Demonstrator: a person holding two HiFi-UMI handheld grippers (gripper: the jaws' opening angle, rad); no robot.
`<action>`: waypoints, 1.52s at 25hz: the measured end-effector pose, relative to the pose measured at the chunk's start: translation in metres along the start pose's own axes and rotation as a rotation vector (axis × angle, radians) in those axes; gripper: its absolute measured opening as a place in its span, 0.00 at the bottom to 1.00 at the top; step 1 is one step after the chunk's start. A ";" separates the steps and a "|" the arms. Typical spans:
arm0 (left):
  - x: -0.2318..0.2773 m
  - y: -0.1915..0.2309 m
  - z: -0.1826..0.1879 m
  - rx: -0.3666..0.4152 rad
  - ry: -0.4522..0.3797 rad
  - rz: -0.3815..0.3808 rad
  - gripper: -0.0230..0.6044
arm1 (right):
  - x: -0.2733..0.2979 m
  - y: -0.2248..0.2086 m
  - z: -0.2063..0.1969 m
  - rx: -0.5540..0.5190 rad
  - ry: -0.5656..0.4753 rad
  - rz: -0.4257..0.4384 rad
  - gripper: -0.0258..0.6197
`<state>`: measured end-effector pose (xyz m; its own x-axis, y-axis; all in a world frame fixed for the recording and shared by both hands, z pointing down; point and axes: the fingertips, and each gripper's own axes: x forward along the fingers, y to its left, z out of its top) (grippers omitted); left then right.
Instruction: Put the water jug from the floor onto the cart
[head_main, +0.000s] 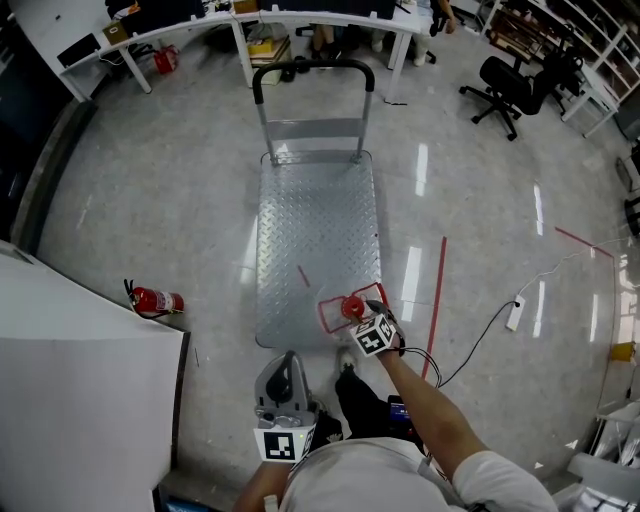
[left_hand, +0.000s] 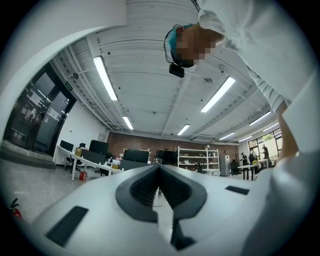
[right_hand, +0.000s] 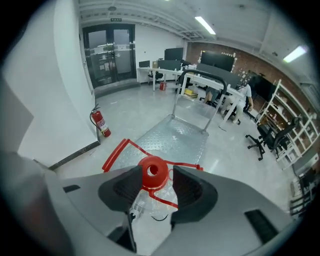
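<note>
**Polished floor, parked cart, jug taken by the neck**

Grey polished floor (head_main: 480, 200) runs out to desks and shelving. On it the cart (head_main: 315, 220) stands lengthwise, its push handle (head_main: 312, 70) at the far end, so the near end of the ribbed metal deck is open for loading.

The right gripper (right_hand: 156, 172) points steeply down at the cart's near right corner. Its 2 jaws are clamped on the water jug (head_main: 351, 307) just under the cap. That is probably the sensible hold, since the narrow neck fits between the pads and the wide body hangs below.

The jug hangs upright at the deck's near right corner. Whether its base touches anything is hidden.

The left gripper (left_hand: 160, 170) is held back near the person's body, pointing out across the room. Its jaws are together on nothing, so this looks like a 1-handed lift.

The jug is clear plastic with a round red cap (right_hand: 153, 172), and a thin red carrying handle (right_hand: 116, 152) is swung out to 1 side.
</note>
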<state>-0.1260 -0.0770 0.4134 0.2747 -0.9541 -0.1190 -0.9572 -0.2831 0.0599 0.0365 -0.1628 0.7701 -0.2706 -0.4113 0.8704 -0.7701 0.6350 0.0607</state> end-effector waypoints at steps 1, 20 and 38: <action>-0.004 -0.002 0.004 0.000 -0.006 -0.007 0.04 | -0.009 -0.001 0.001 0.003 -0.021 -0.021 0.32; -0.112 -0.052 0.070 0.015 -0.115 -0.136 0.04 | -0.233 0.046 0.012 0.221 -0.516 -0.229 0.06; -0.128 -0.101 0.080 0.025 -0.120 -0.143 0.04 | -0.392 0.079 -0.006 0.251 -0.866 -0.200 0.06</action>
<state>-0.0723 0.0814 0.3438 0.3970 -0.8853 -0.2421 -0.9114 -0.4113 0.0096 0.0855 0.0525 0.4367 -0.3788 -0.9078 0.1799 -0.9244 0.3807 -0.0251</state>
